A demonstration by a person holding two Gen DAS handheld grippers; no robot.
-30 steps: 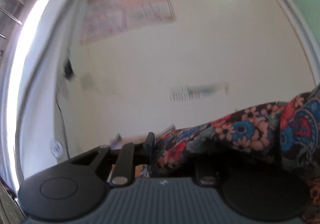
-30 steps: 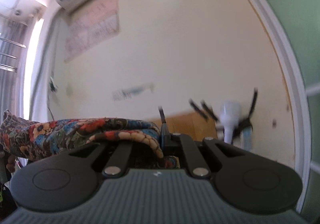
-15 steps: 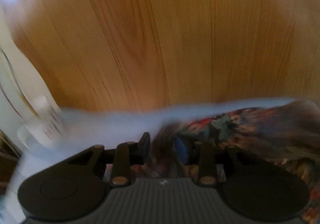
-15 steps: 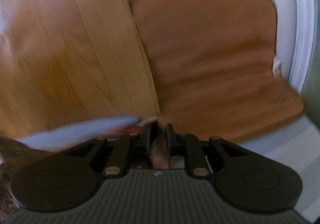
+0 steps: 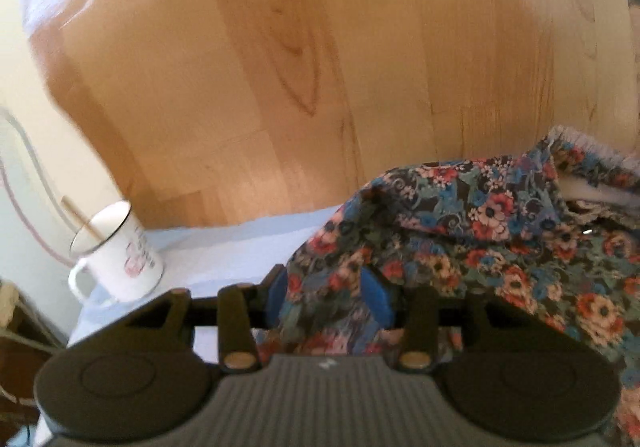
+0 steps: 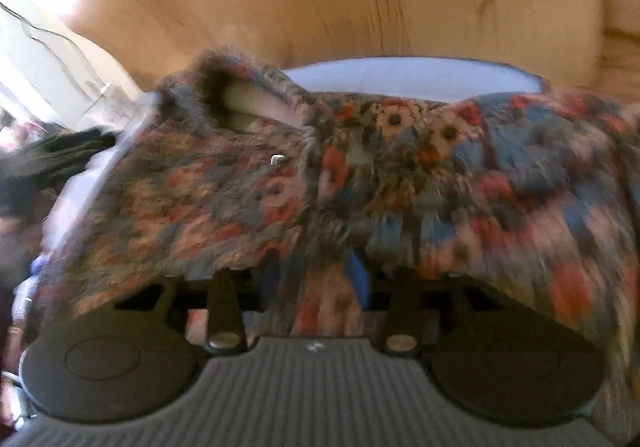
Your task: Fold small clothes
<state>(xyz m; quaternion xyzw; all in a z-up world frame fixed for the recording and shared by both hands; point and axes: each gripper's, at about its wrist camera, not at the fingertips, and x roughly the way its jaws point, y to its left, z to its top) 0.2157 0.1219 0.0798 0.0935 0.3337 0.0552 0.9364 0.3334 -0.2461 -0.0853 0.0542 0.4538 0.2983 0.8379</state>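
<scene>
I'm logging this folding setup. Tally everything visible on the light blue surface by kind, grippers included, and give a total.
Floral garment: 1
White enamel mug, with a stick standing in it: 1
Stick: 1
Dark garment at the left edge in the right wrist view: 1
Grippers: 2, the left gripper and the right gripper, each with floral cloth between its fingers
Total: 6

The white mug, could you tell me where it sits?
Left wrist view, lower left: the white mug stands on the pale blue sheet, left of the floral garment.

White mug (image 5: 120, 253) holding wooden stick (image 5: 80, 217), on pale-blue sheet (image 5: 224, 251); wooden floor (image 5: 320, 67) beyond
</scene>
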